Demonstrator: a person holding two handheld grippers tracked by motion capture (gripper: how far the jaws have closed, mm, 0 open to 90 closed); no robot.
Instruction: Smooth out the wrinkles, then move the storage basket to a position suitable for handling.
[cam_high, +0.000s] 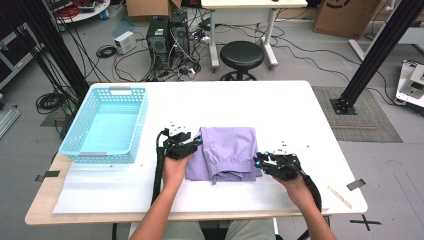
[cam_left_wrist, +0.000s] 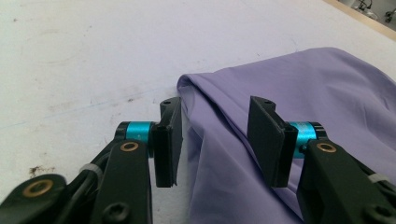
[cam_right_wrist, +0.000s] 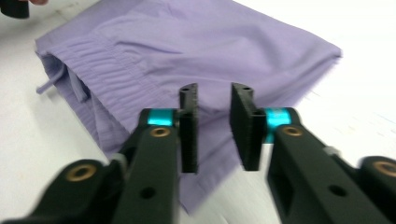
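From the high view we see a folded purple garment (cam_high: 227, 152) lying near the middle of the white table (cam_high: 280, 107), with a light blue basket (cam_high: 107, 125) well to its left. The left gripper (cam_high: 192, 142) sits at the garment's left edge and the right gripper (cam_high: 259, 161) at its near right corner, each held in a hand. In the left gripper view, the left gripper (cam_left_wrist: 218, 140) has its jaws spread apart over the garment's (cam_left_wrist: 303, 93) folded edge; cloth lies between them, yet the pads do not press on it, so it is released. In the right gripper view, the right gripper (cam_right_wrist: 214, 128) has its jaws narrowed to a small gap above the garment's (cam_right_wrist: 187, 42) near edge, beside the gathered waistband (cam_right_wrist: 112, 65); we see daylight between the pads and nothing clamped.
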